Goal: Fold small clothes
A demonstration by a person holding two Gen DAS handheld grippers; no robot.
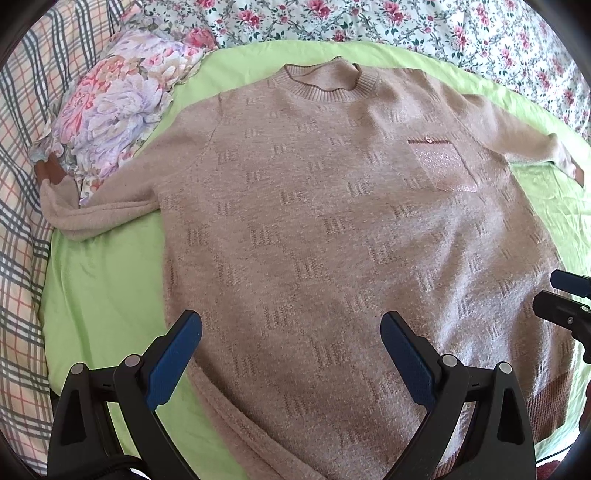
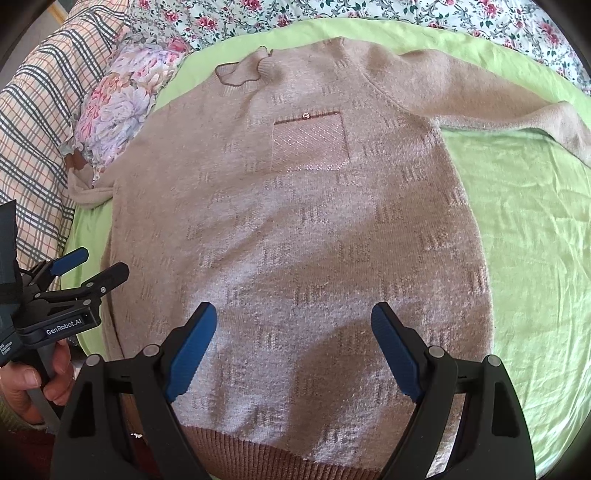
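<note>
A tan knit sweater (image 1: 314,221) lies flat, front up, on a green sheet (image 1: 103,280), with both sleeves spread out and a chest pocket (image 1: 443,162). It also shows in the right wrist view (image 2: 295,229). My left gripper (image 1: 291,332) is open and empty above the sweater's lower left part. My right gripper (image 2: 293,325) is open and empty above the hem's middle. The left gripper (image 2: 90,264) also shows at the left edge of the right wrist view, and the right gripper (image 1: 554,291) at the right edge of the left wrist view.
A floral pillow (image 1: 118,107) lies over the sweater's left sleeve end. A plaid blanket (image 1: 22,221) runs along the left. A floral bedspread (image 1: 406,26) lies beyond the green sheet (image 2: 524,221).
</note>
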